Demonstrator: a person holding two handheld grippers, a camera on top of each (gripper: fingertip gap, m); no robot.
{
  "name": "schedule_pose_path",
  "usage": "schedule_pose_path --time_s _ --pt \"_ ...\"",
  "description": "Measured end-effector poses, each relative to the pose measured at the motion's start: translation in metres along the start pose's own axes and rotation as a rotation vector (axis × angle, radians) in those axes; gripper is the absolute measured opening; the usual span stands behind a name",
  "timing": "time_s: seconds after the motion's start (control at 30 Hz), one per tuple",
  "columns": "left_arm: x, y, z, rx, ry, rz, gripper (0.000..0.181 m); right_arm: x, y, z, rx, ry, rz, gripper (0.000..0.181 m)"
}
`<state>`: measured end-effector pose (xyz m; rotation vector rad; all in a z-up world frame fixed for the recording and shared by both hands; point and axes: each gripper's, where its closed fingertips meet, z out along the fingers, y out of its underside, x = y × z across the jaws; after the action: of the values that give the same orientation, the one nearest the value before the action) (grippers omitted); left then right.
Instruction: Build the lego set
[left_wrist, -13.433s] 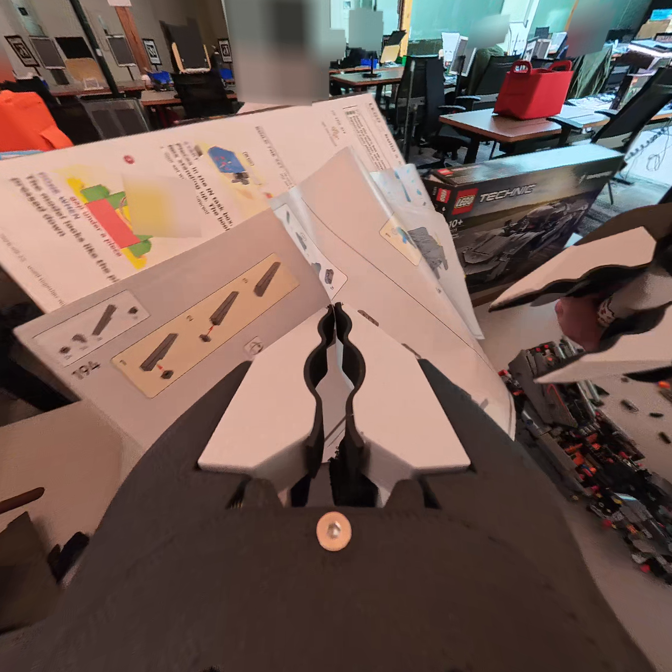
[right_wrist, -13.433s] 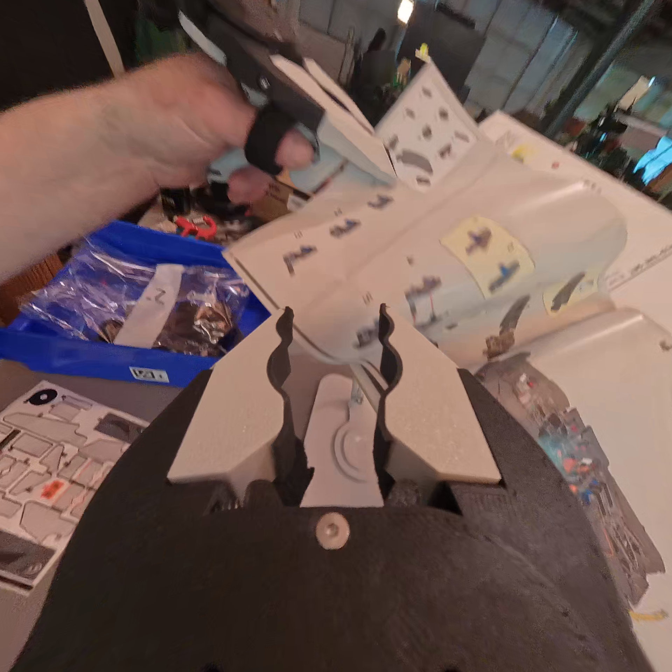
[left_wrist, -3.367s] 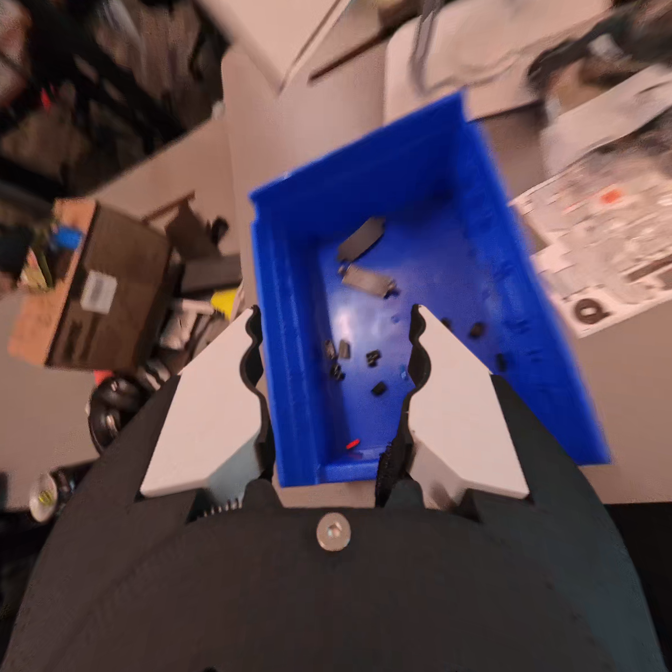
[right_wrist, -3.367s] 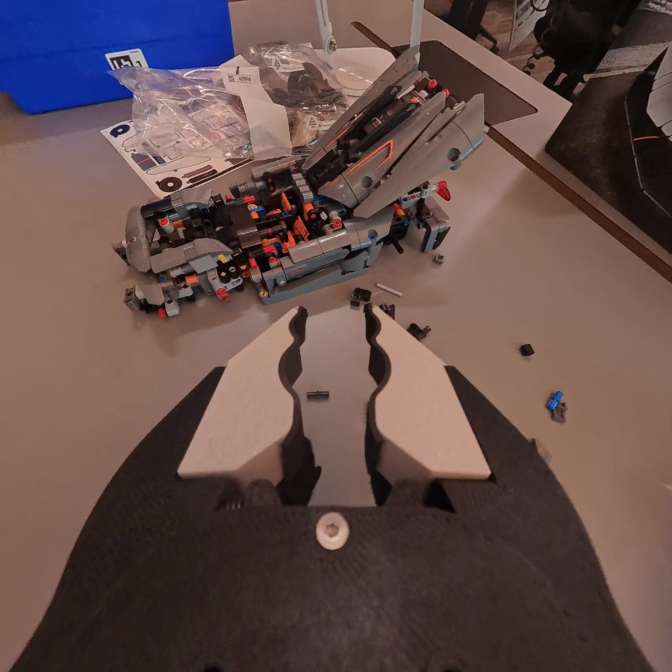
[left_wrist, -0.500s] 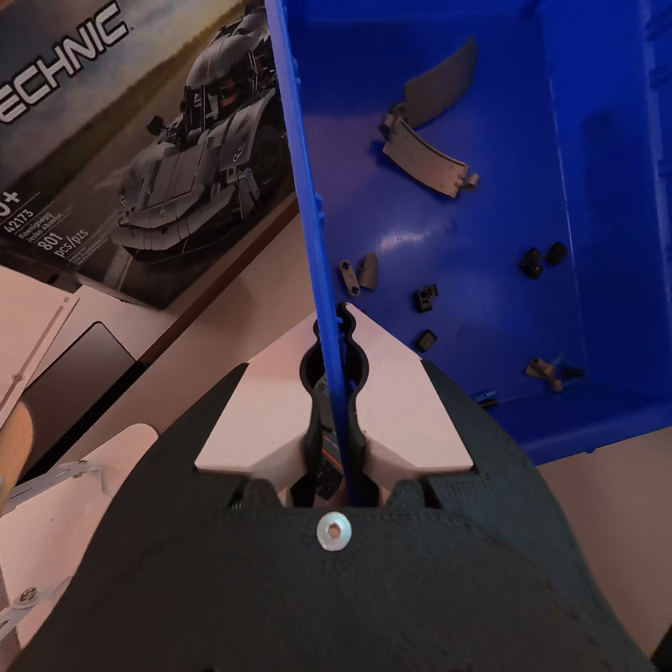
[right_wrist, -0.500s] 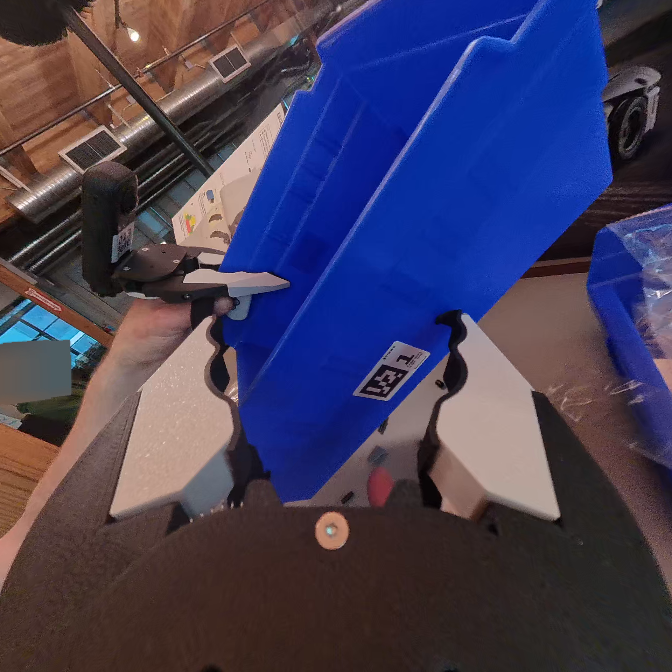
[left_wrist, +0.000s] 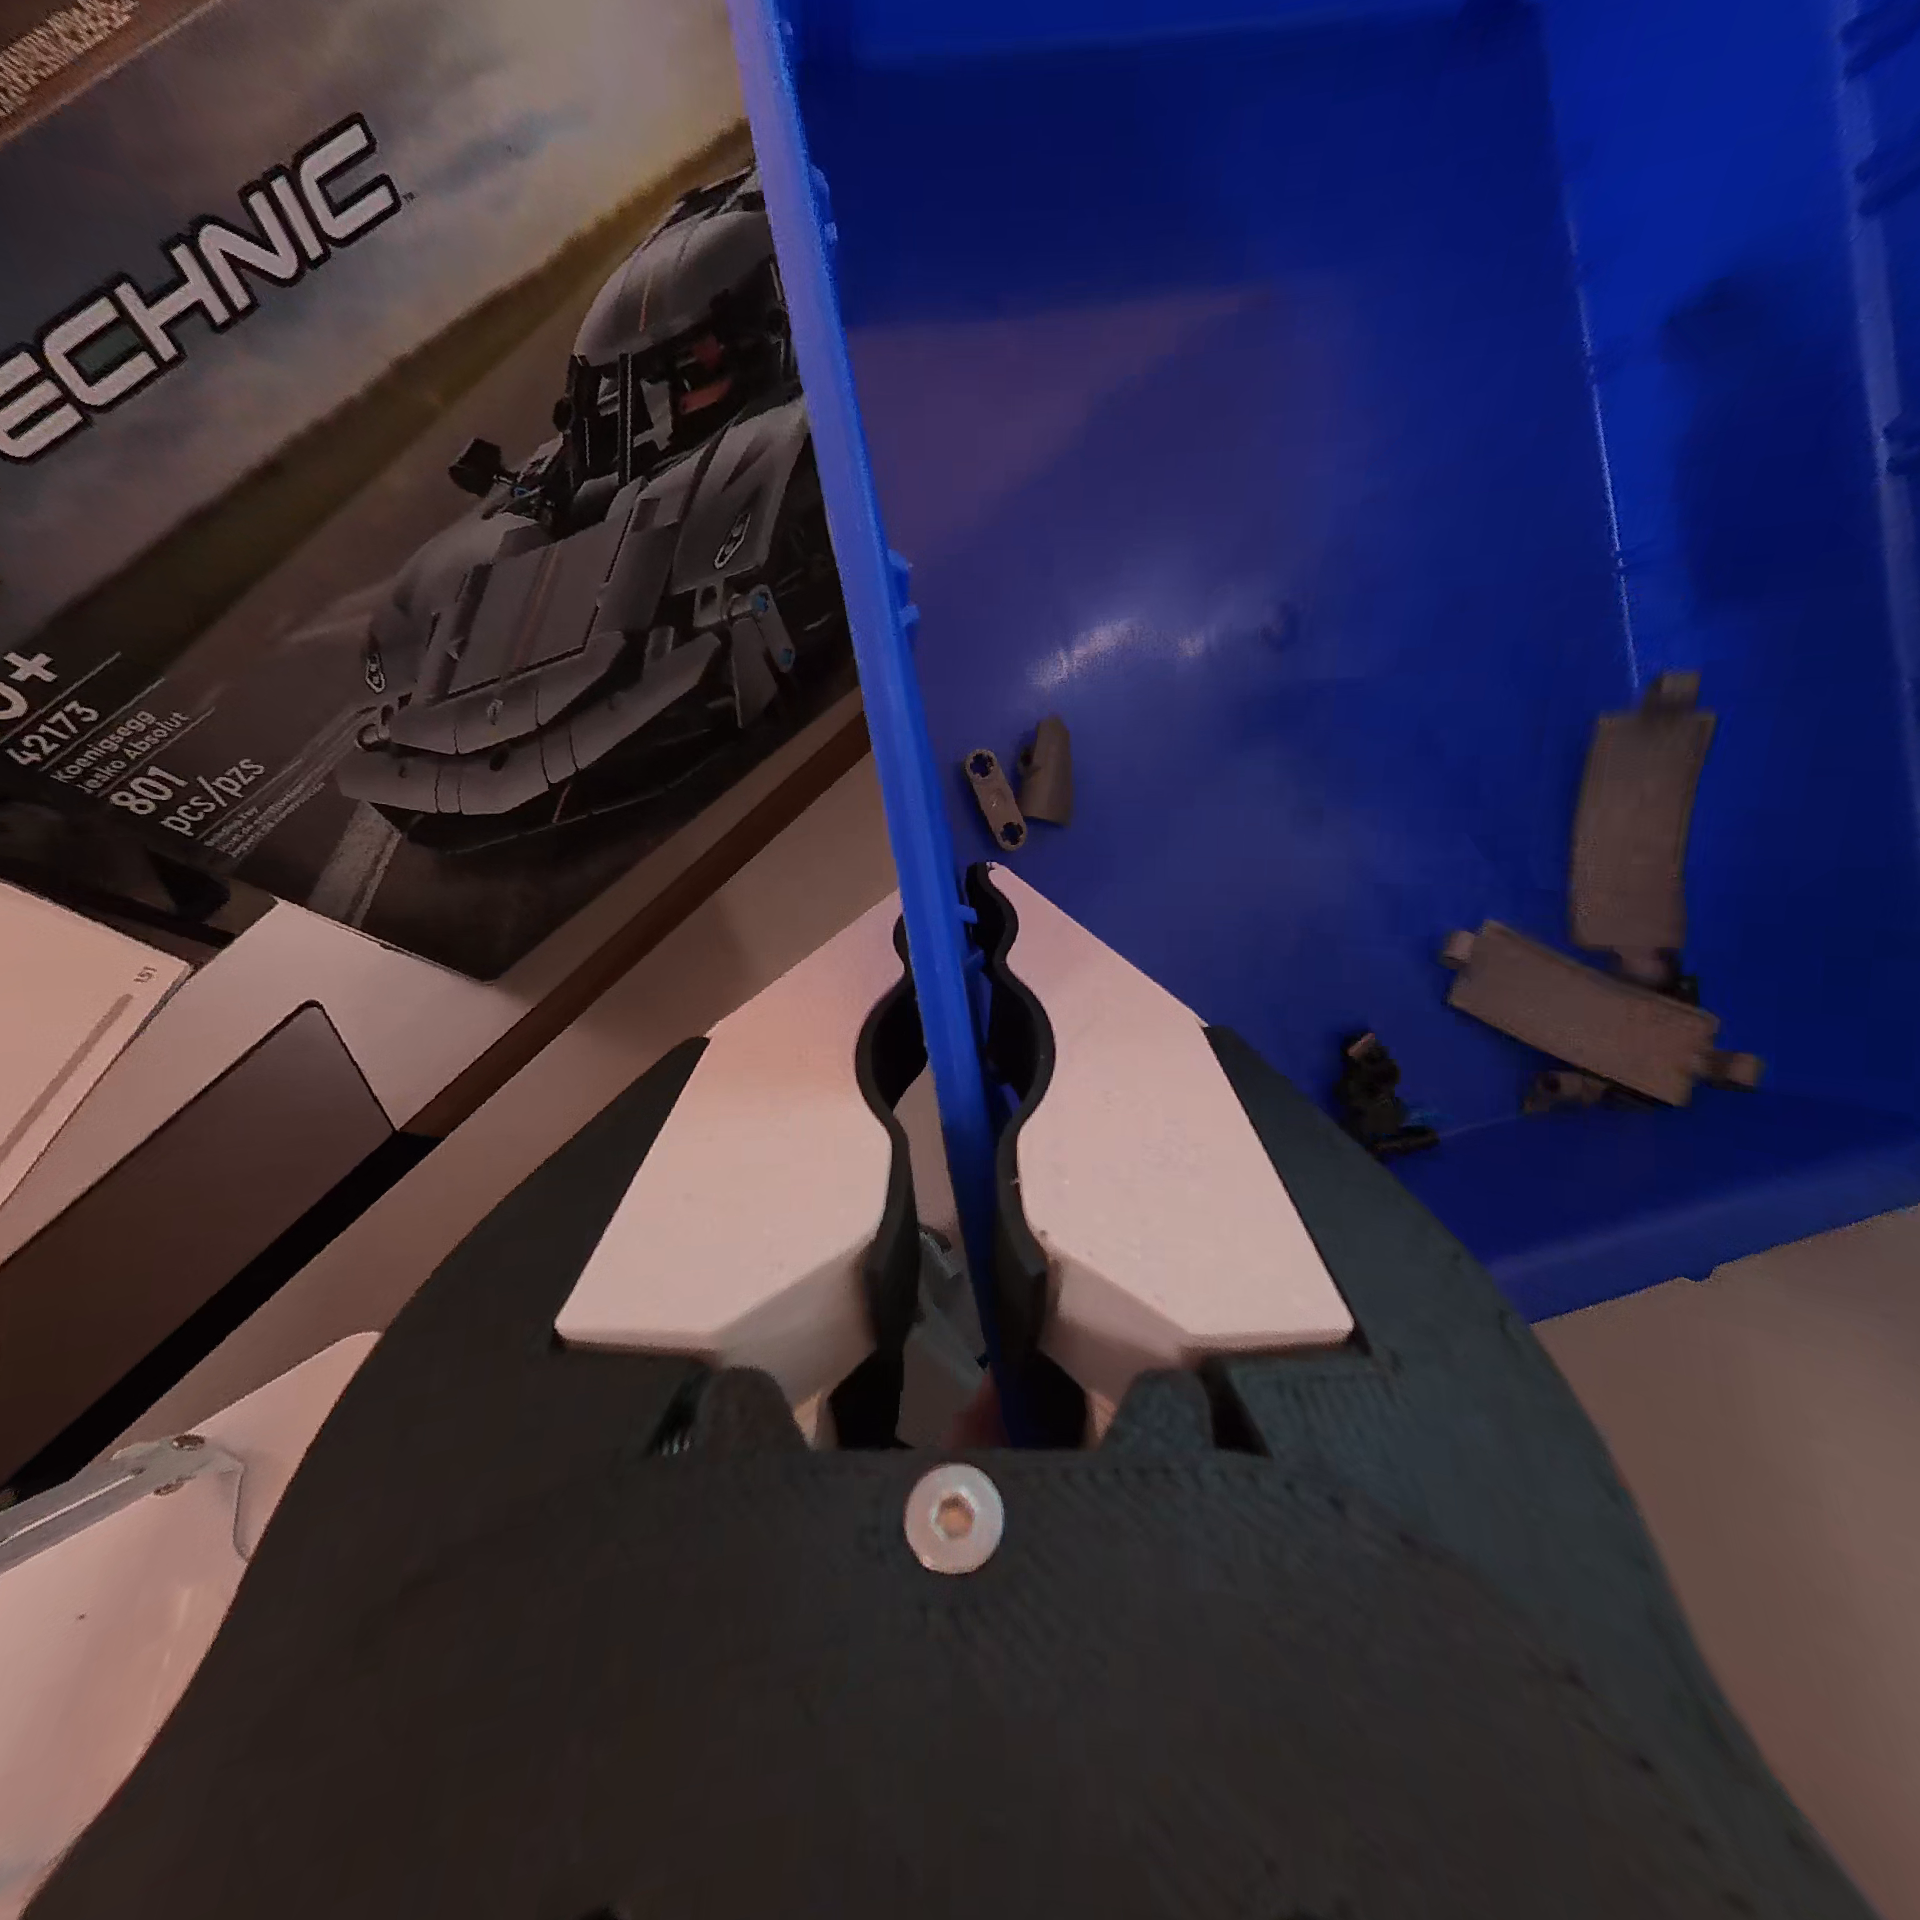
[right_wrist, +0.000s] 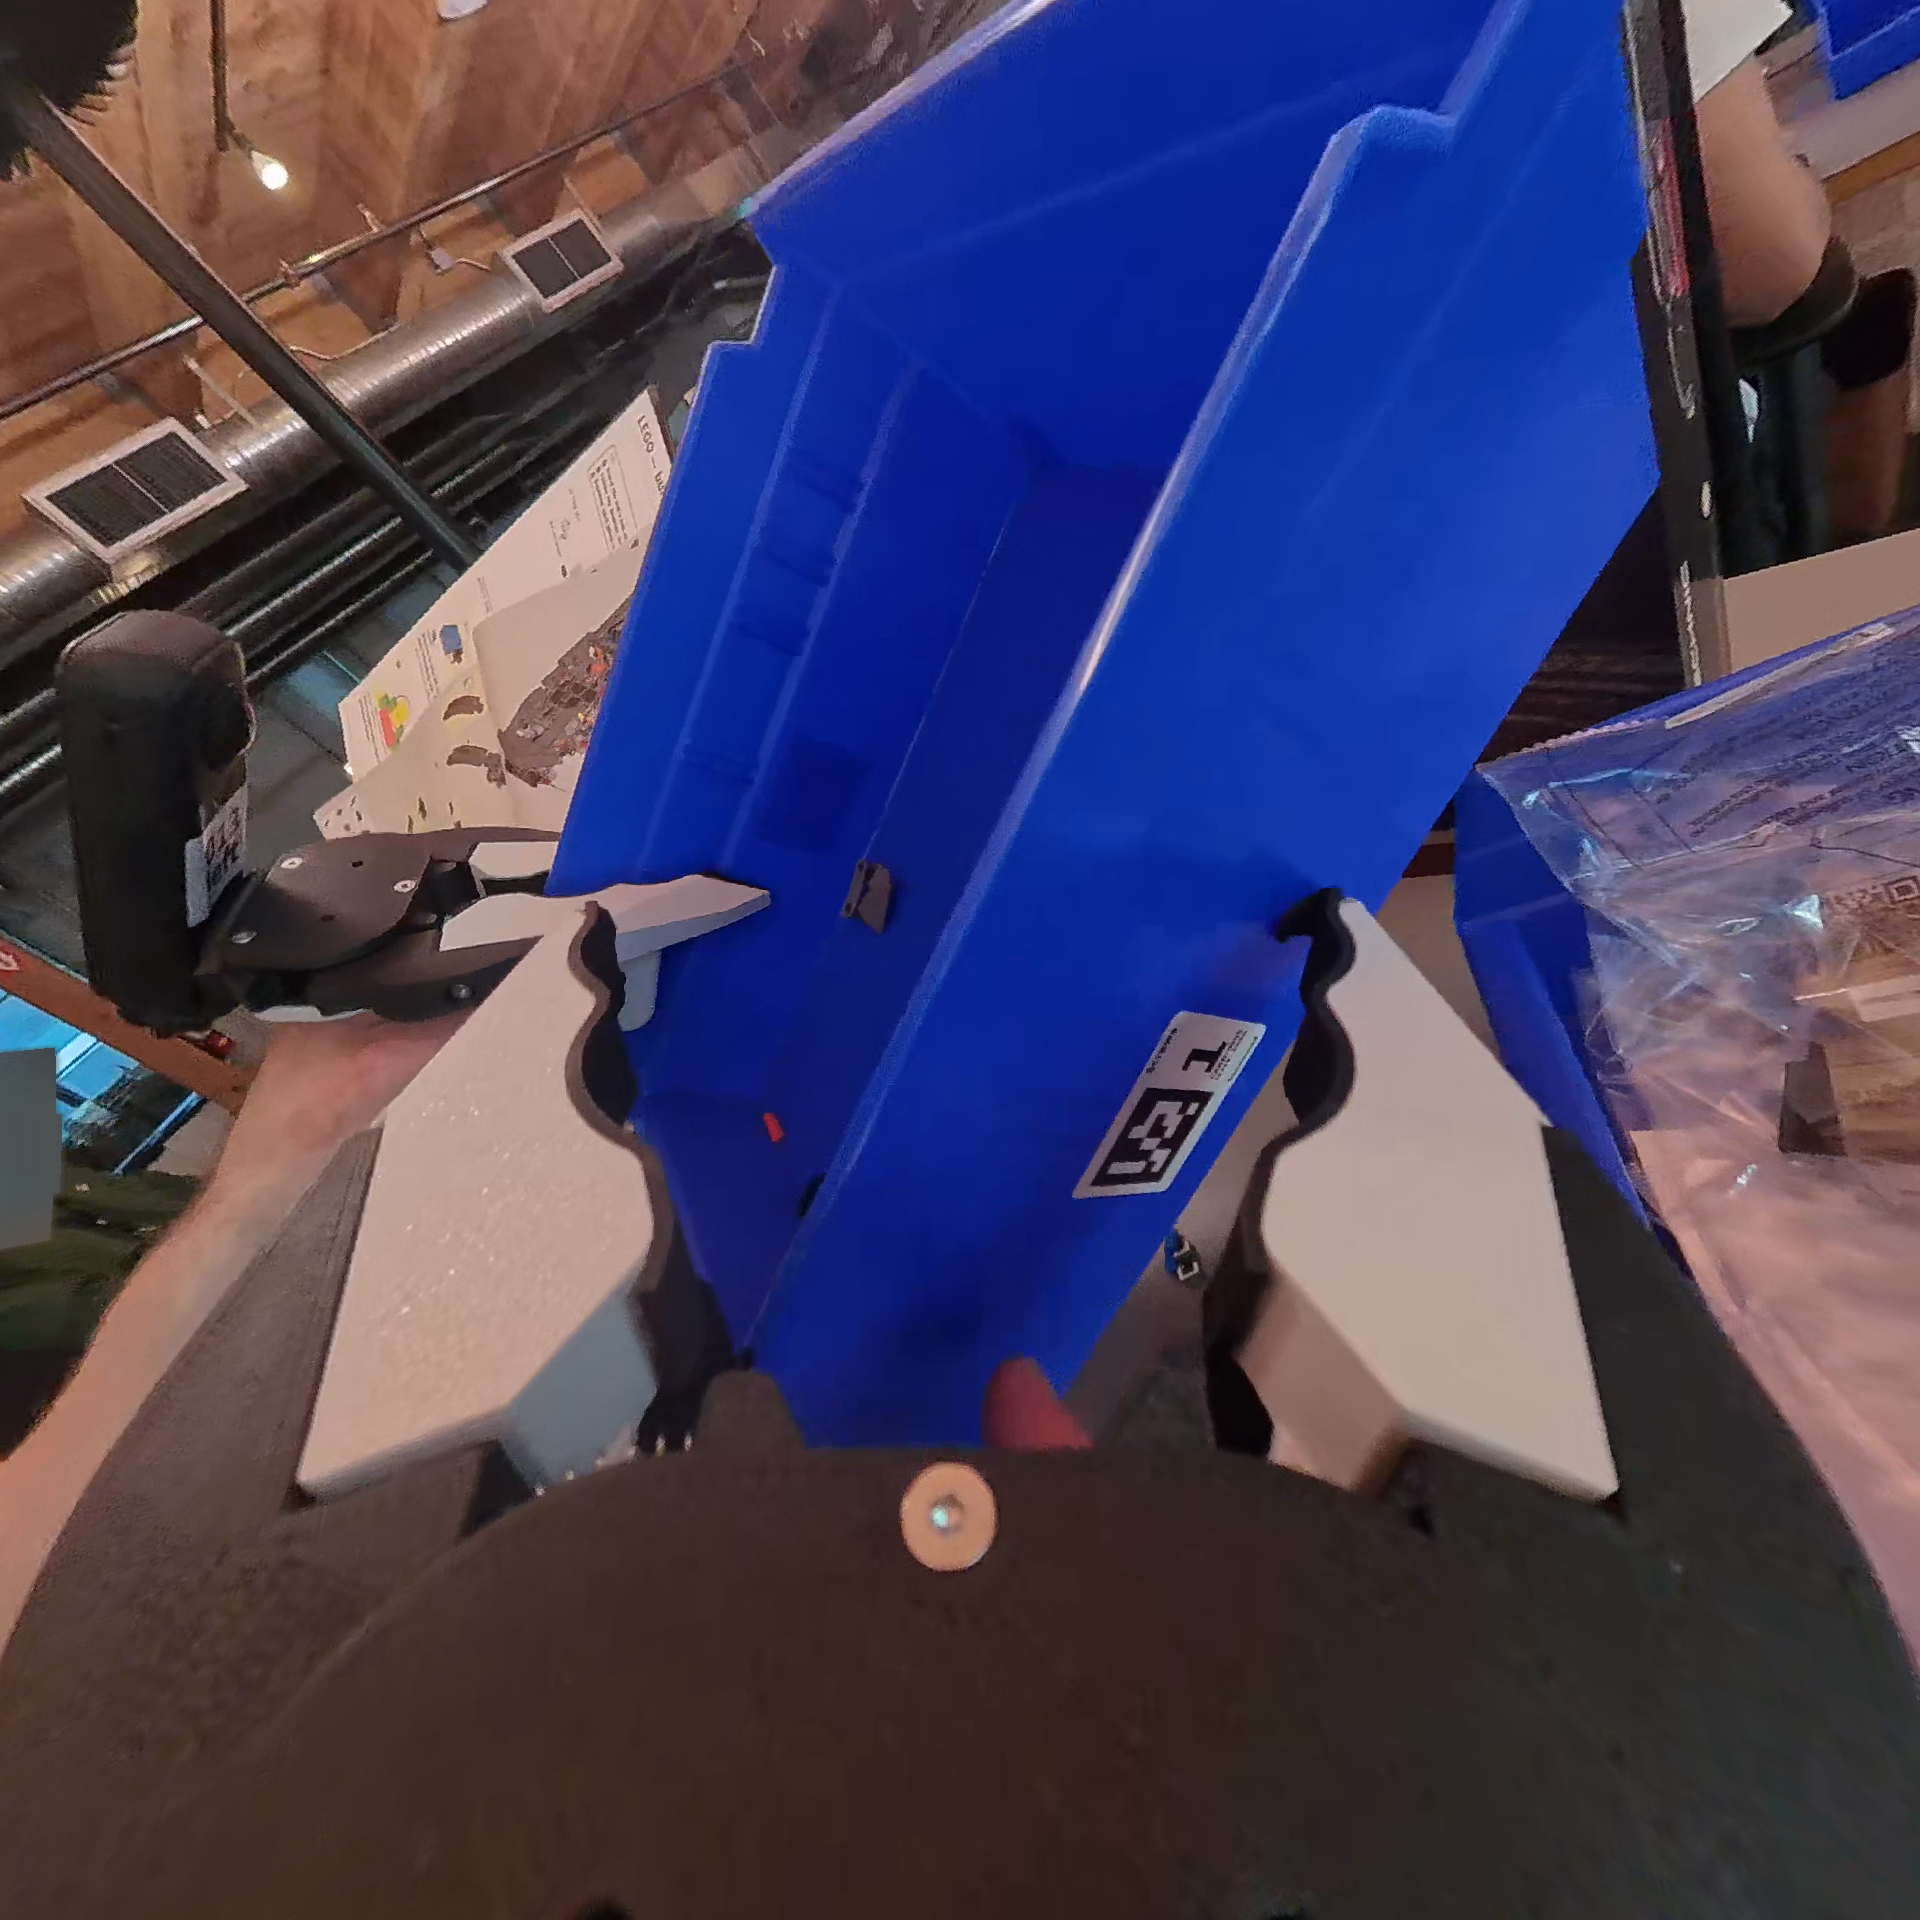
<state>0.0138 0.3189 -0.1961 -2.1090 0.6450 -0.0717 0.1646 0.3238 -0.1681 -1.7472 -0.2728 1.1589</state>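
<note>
A blue bin (left_wrist: 1247, 416) is tipped up steeply. My left gripper (left_wrist: 951, 904) is shut on its thin side wall. Loose Lego parts lie in the bin's low end: two grey curved panels (left_wrist: 1636, 821), small grey pieces (left_wrist: 1023, 779) and black pieces (left_wrist: 1371, 1081). In the right wrist view the bin (right_wrist: 1195, 520) rises between the wide-open fingers of my right gripper (right_wrist: 956, 909); I cannot tell if they touch it. The left gripper (right_wrist: 727, 894) shows clamped on the bin's wall. A black piece (right_wrist: 871, 894) and a red piece (right_wrist: 771, 1125) lie inside.
The Lego set box (left_wrist: 416, 468) lies left of the bin on the tan table (left_wrist: 1714, 1507). A second blue bin (right_wrist: 1507, 935) holding clear plastic bags (right_wrist: 1766, 935) stands at the right. Instruction sheets (right_wrist: 499, 665) stand behind. A red thing (right_wrist: 1023, 1403) shows under the bin.
The bin has tipped further since half a second ago, and the grey panels and small pieces have slid to its low end. Earlier, the left gripper closed on the bin's wall.
</note>
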Motion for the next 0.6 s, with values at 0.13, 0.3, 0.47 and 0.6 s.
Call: schedule_pose_path --time_s 0.13,0.3,0.47,0.6 --pt "-0.003 -0.002 0.001 0.051 -0.068 0.043 0.002 0.008 -0.003 0.006 0.048 -0.018 0.014 0.125" --pt "-0.001 -0.011 -0.007 0.136 -0.168 0.130 0.002 0.018 -0.002 0.009 0.095 -0.024 0.013 0.117" --pt "0.007 -0.021 -0.016 0.245 -0.262 0.224 0.002 0.024 -0.008 0.000 0.174 -0.059 0.046 0.105" --pt "0.014 -0.021 -0.017 0.295 -0.318 0.259 0.002 0.028 -0.010 -0.005 0.212 -0.080 0.058 0.106"
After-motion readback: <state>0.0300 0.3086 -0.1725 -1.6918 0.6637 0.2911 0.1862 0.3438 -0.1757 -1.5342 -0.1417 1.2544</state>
